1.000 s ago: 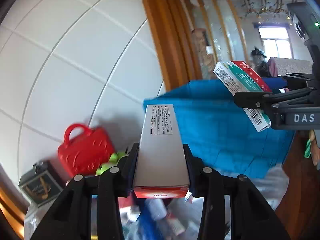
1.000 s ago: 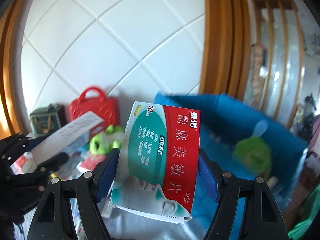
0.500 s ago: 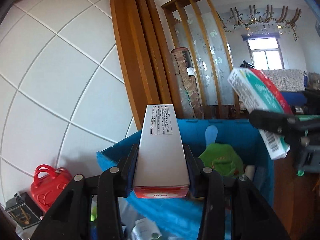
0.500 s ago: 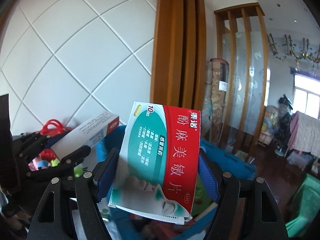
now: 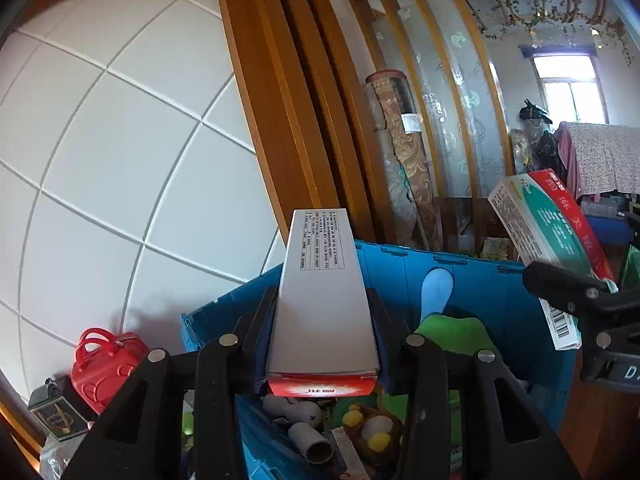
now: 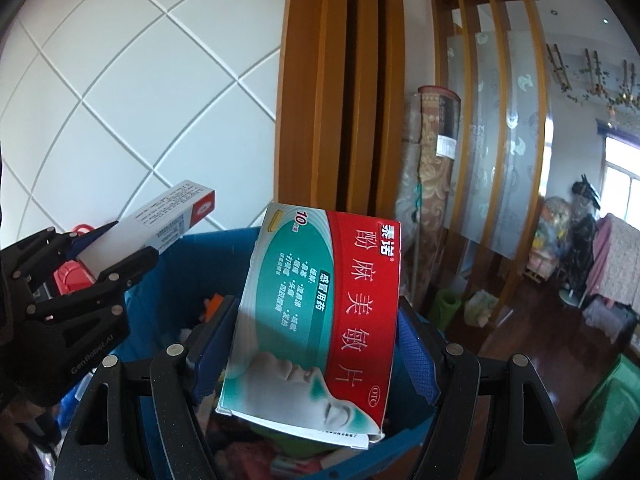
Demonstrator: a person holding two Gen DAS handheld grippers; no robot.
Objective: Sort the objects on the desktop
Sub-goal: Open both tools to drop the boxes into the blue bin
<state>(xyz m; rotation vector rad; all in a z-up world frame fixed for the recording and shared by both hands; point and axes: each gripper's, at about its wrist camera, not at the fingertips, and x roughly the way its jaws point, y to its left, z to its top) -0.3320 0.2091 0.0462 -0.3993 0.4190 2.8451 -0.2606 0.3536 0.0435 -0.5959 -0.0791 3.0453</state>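
Grey box (image 5: 324, 300) w/ red end clamped in left claw (image 5: 324, 332); red-green med box (image 6: 316, 316) clamped in right claw (image 6: 316, 352).

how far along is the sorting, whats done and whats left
Done: toys already lie in the blue bin. In hand: left gripper holds the long grey box, right gripper the red-green medicine box, both above the bin. Left: the red toy case outside.

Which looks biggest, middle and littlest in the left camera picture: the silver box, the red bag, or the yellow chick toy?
As they look in the left wrist view:
1. silver box, though it sits closest to the camera, which inflates it
2. red bag
3. yellow chick toy, partly hidden behind the left hand-held gripper
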